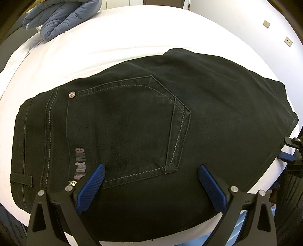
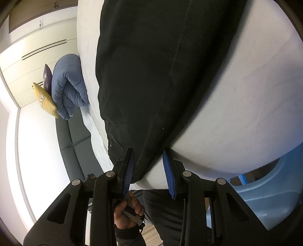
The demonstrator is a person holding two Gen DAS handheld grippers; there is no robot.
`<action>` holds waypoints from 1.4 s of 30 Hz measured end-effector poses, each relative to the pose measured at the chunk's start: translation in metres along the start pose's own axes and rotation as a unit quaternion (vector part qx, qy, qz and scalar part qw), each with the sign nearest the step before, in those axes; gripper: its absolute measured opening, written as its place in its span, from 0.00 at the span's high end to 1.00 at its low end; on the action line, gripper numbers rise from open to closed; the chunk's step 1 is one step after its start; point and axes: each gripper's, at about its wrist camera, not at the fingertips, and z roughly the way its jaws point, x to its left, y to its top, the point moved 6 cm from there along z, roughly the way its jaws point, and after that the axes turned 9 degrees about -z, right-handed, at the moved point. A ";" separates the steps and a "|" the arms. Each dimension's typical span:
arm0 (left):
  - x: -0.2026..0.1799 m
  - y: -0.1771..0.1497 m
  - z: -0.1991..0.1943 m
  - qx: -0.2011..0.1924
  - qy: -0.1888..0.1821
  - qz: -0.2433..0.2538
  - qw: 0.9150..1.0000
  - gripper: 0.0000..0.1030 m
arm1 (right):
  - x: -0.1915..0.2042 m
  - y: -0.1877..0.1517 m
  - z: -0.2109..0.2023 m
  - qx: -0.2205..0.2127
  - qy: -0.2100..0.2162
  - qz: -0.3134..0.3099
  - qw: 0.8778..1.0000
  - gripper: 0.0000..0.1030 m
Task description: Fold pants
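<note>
Black jeans [image 1: 144,121] lie folded on a white round table [image 1: 117,43], back pocket up, waistband to the left. My left gripper [image 1: 151,168] is open just above the jeans near the table's near edge, with nothing between its blue pads [image 1: 90,189]. In the right wrist view the jeans [image 2: 161,66] run away from me. My right gripper [image 2: 148,157] is open, its jaws standing either side of the jeans' near corner at the table edge [image 2: 236,123]. The right gripper also shows at the right edge of the left wrist view [image 1: 291,151].
A blue padded jacket [image 1: 62,17] lies at the table's far left; it also shows in the right wrist view [image 2: 68,89] next to a yellow cushion [image 2: 44,100] and a grey sofa [image 2: 73,143]. A light blue chair [image 2: 265,189] stands below the table edge.
</note>
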 end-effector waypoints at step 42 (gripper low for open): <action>-0.006 0.008 -0.044 -0.048 -0.031 -0.033 0.998 0.12 | 0.045 -0.006 -0.022 0.025 -0.154 -0.177 0.972 0.94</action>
